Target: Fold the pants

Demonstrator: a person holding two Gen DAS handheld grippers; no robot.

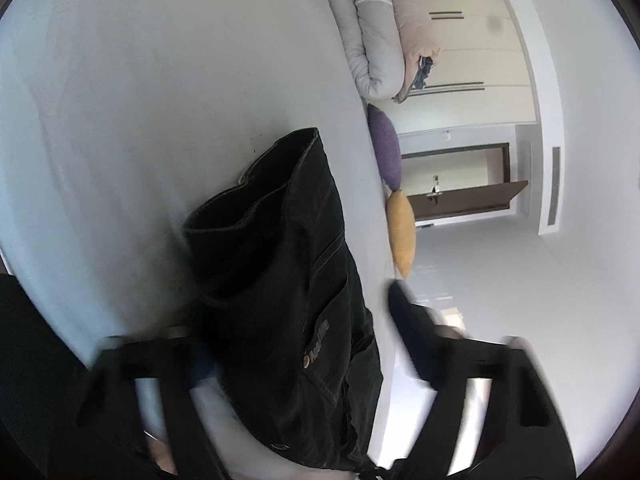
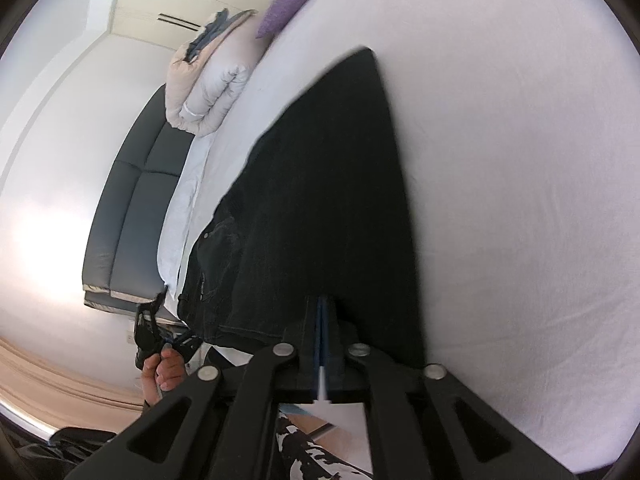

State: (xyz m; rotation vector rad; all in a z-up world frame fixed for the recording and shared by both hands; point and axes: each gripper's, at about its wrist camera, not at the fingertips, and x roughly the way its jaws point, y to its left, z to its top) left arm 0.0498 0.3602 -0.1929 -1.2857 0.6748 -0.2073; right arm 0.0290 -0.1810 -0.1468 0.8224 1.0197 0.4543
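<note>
The black pants (image 1: 280,280) lie on the bed (image 1: 140,100). The right gripper (image 2: 322,344) pinches their hem; the left gripper (image 1: 296,340) straddles the waistband, jaws half-wide. It should bite all layers squarely before lifting.

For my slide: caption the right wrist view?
Right tool shut on black pants on the white bed.

The right gripper (image 2: 323,344) stays out of it, jaws pinched nearly together. The left gripper (image 1: 296,340) stands part-open, fingers (image 1: 412,332) blurred, a bare hand (image 2: 166,374) gripping its handle.
</note>
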